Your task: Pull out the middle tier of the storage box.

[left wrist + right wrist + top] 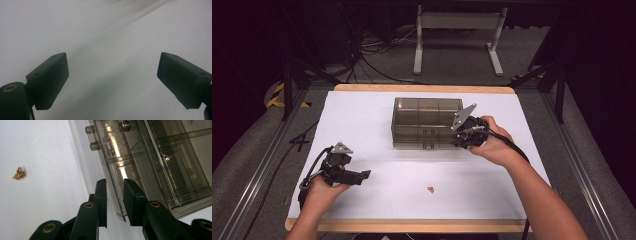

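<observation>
The left gripper (pixel 343 169) lies nearest the camera, low over the white table (pixel 362 120) and well to the near left of the box (pixel 427 122). Its jaws stand wide apart in the left gripper view, with nothing but bare table between them, and they point right, toward the trinket (pixel 430 189).

That trinket, a small gold tangle, lies alone on the table nearer the camera than the box and about level with the box's right half. In the right gripper view it (pixel 19 173) shows far to the left of the jaws.

The box is a smoky clear plastic organiser with inner compartments, standing at the middle of the table. Its long axis runs left to right across the table, and its front face, with small hinge knobs, looks toward the person.

The right gripper (pixel 463 134) is at the box's near right corner. Its jaws are narrow and closed on a thin clear panel (pixel 115 195) at the box's front edge, one jaw on each face; it looks like a lid or drawer front, though I cannot tell which. The panel runs along the box's long axis, so the coming move is probably a swing or pull toward the person, led by the right hand, which is much the nearer.
</observation>
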The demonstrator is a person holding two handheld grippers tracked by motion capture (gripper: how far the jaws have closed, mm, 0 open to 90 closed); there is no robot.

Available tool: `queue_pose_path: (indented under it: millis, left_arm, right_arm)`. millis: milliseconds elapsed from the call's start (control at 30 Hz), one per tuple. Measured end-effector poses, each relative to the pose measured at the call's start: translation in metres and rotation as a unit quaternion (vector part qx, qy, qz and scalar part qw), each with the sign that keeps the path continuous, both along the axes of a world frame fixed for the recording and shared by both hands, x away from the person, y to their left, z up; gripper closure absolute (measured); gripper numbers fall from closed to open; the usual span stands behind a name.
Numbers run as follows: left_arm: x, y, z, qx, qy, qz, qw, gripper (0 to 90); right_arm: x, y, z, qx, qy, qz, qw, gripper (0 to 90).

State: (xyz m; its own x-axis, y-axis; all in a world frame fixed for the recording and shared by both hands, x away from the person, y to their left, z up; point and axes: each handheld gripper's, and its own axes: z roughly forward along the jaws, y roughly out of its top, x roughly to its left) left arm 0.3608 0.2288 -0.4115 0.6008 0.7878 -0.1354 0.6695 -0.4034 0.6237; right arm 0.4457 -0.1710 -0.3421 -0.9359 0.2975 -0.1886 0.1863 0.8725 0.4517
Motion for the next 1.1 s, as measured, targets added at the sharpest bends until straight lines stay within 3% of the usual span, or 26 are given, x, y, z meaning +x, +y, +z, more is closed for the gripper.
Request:
queue_pose_path:
  millis: [400, 833, 1100]
  left_arm:
    - [0.000, 0.001, 0.000, 0.000, 0.000, -0.001, 1.0000, 10.7]
    - [0.000, 0.001, 0.000, 0.000, 0.000, -0.001, 1.0000, 10.7]
    - [0.000, 0.000, 0.000, -0.001, 0.000, -0.001, 1.0000, 10.7]
  right_arm:
    - [0.014, 0.001, -0.012, -0.025, 0.026, -0.004, 0.9993, 73.0]
    - [0.017, 0.010, -0.023, -0.063, 0.045, 0.006, 0.9970, 74.9]
    - [0.015, 0.013, -0.022, -0.085, 0.049, 0.015, 0.9950, 79.0]
